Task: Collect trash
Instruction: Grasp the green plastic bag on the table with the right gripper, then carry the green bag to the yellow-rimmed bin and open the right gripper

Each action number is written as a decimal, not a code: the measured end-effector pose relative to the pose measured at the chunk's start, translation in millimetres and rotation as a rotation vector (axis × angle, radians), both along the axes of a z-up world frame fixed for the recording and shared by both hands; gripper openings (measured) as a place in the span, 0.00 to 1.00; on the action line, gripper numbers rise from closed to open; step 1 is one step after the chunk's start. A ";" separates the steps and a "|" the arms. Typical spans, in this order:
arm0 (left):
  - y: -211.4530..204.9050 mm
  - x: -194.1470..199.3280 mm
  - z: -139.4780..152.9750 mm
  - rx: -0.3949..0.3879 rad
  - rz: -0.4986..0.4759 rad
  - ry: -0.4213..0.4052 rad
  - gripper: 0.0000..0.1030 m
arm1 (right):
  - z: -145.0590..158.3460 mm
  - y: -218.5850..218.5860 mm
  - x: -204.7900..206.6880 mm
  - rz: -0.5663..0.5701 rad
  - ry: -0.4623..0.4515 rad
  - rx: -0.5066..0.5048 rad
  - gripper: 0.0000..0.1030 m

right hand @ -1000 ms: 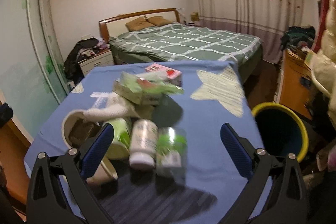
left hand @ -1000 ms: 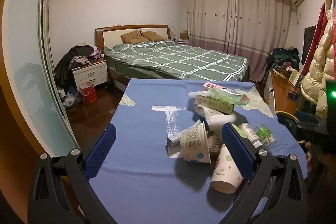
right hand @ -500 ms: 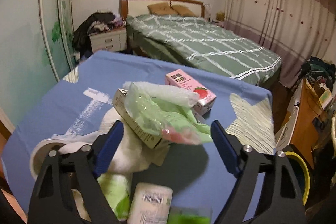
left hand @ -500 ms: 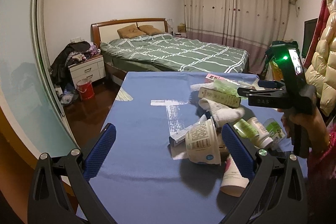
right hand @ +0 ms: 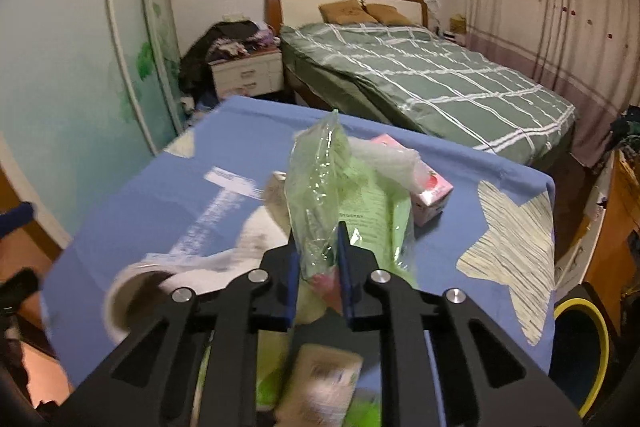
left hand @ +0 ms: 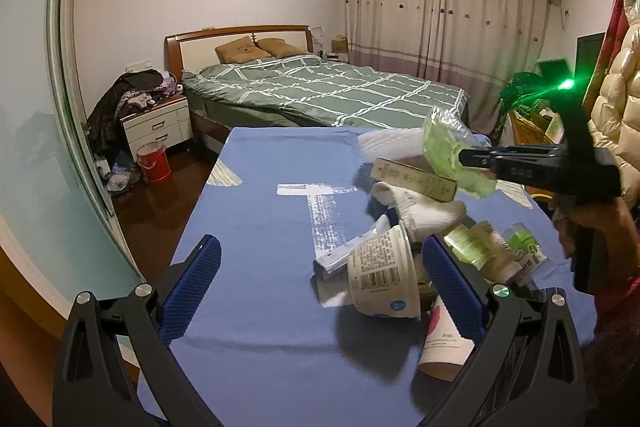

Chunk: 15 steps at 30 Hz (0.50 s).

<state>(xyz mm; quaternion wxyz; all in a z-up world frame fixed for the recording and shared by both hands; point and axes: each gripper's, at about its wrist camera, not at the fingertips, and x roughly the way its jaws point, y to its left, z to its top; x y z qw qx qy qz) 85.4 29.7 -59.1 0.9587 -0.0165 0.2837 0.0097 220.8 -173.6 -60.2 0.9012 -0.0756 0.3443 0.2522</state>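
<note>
Crinkled green wrapper pinched over a trash heap on a blue cloth.

The left gripper stands wide open and empty, a ribbed white paper cup near its 3 o'clock finger. The right gripper is closing on the glossy, crumpled green plastic bag, which rises from between its pads toward 12 o'clock above the blue tablecloth.
</note>
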 end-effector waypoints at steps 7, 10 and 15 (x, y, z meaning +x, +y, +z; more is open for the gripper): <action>-13.9 1.0 -0.1 -0.014 -0.066 -0.003 0.96 | 42.7 -17.2 -52.2 0.048 -0.080 0.070 0.15; -22.5 -0.8 0.3 -0.009 -0.089 -0.004 0.96 | 54.8 -36.7 -64.8 0.013 -0.117 0.071 0.15; -31.9 -0.5 -1.6 -0.014 -0.117 0.002 0.96 | 55.4 -91.4 -66.1 -0.146 -0.128 0.045 0.15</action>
